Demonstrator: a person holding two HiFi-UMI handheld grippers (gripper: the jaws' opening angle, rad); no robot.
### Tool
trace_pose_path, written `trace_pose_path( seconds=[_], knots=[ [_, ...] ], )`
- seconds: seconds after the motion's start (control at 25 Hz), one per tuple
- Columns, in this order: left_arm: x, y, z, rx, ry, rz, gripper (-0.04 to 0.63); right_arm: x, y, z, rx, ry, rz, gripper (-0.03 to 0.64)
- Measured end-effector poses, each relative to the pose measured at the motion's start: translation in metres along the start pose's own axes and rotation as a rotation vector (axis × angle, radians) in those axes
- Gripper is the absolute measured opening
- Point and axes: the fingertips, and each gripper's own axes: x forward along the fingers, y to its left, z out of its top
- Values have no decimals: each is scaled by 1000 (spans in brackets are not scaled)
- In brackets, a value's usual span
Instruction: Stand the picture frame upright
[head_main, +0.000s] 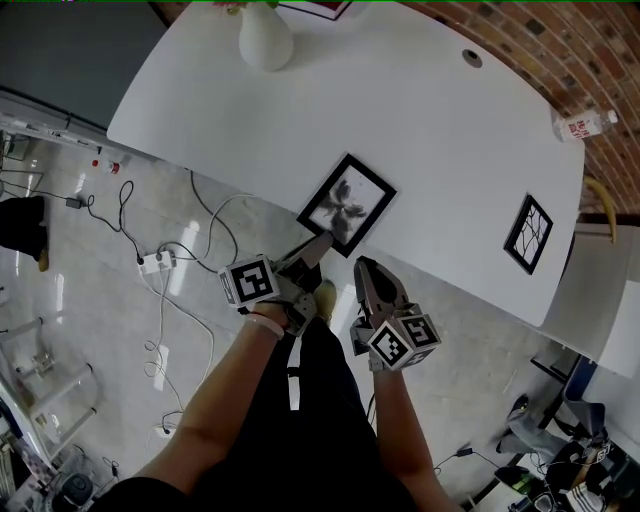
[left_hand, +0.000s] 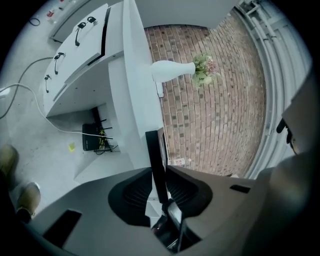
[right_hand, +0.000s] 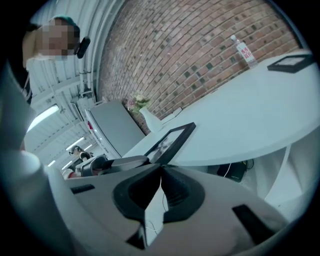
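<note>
**Taking hold of the frame's near corner**

I am gripping the picture frame (head_main: 347, 205) with the left gripper (head_main: 320, 242). In the left gripper view, the frame's black edge (left_hand: 156, 160) is standing between the jaws, which are partway closed with both pads pressing on it. The frame is sitting on the white table (head_main: 430, 120), close to the front edge. From the right gripper view, its near side (right_hand: 170, 141) seems to be tilting up off the surface.

The right gripper (head_main: 361, 264) is hovering just beside it, with its jaws fully together and holding nothing.

I judge that I am in the grasp-and-lift step, and the frame is not yet upright. Next I need to swing it up about its far edge without letting it slide. I cannot see a back stand, so the free gripper may have to steady the frame.
</note>
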Motion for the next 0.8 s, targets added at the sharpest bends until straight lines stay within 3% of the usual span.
trace_pose_path(
  seconds=[0.4, 0.8],
  knots=[
    [-35, 1, -4, -63, 23, -38, 82, 17, 10, -11, 287, 34, 90, 123],
    [-64, 4, -13, -62, 112, -77, 78, 35, 20, -20, 475, 1, 131, 138]
  ],
)
